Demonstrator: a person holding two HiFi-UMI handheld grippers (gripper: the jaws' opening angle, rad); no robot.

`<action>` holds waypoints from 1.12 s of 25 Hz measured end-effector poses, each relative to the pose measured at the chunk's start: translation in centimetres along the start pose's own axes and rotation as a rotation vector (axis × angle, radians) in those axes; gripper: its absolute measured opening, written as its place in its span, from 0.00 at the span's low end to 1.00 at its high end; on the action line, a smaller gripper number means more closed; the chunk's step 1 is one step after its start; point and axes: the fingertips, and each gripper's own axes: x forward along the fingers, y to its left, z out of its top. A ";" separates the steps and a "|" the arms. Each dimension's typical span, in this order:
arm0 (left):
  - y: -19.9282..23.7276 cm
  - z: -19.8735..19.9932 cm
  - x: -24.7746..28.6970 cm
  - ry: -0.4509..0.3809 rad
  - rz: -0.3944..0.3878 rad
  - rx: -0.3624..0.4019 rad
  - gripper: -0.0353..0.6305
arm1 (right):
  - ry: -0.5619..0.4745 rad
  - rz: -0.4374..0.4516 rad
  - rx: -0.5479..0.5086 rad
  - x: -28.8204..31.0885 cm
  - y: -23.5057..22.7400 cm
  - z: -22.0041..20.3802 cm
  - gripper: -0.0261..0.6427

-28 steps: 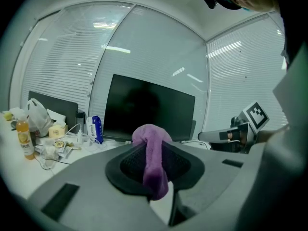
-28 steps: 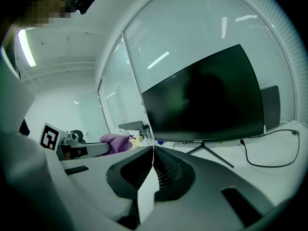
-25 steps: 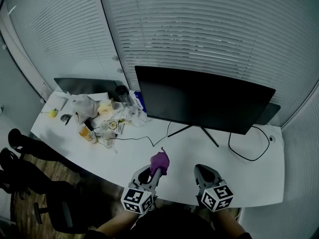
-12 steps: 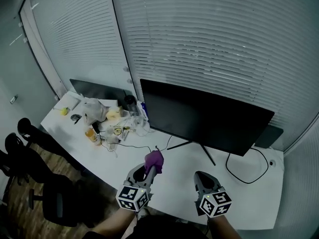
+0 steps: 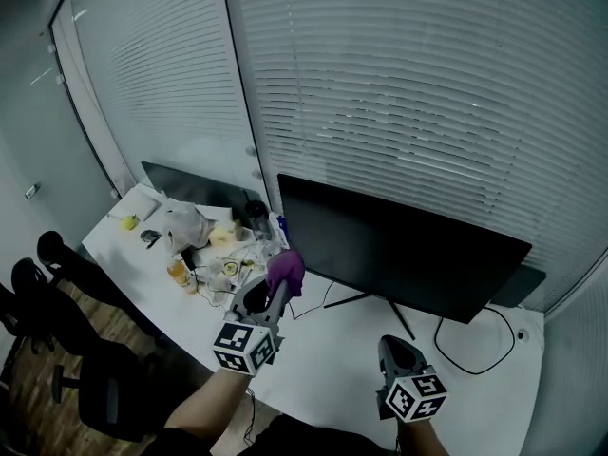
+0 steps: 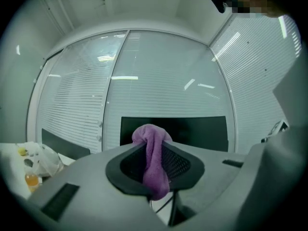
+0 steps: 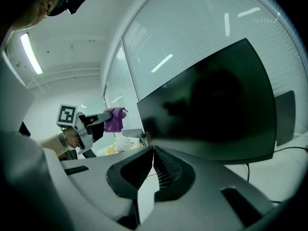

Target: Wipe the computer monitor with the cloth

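A wide black monitor [image 5: 399,250] stands on a white desk [image 5: 323,359] with its screen dark; it also fills the right gripper view [image 7: 211,105] and shows ahead in the left gripper view [image 6: 192,131]. My left gripper [image 5: 275,288] is shut on a purple cloth [image 5: 286,270], raised near the monitor's left edge. The cloth [image 6: 153,162] hangs bunched between the jaws. My right gripper [image 5: 397,354] is low over the desk's front, shut with nothing in it [image 7: 153,170]. The right gripper view also catches the cloth [image 7: 114,119] left of the screen.
Clutter of bags, cups and an orange bottle [image 5: 179,274] lies on the desk's left part. A second dark monitor [image 5: 195,186] stands behind it. A black cable [image 5: 465,335] loops at the right. Blinds cover the windows behind. Office chairs [image 5: 57,350] stand at the left.
My left gripper has risen from the desk's front edge up and forward with the cloth toward the monitor's left side. The right gripper stays low. The head view has tilted upward.
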 end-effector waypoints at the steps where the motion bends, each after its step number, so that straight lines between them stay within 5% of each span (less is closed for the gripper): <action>1: 1.0 0.9 0.8 -0.012 0.000 0.007 0.17 | -0.002 -0.005 0.012 0.6 0.0 0.1 0.08; 13: 10.9 8.9 11.5 -0.069 0.010 0.027 0.17 | -0.005 -0.061 0.024 6.8 1.1 1.2 0.08; 28: 13.2 7.7 17.7 0.000 -0.056 0.092 0.17 | 0.011 -0.183 0.051 8.7 0.7 0.9 0.08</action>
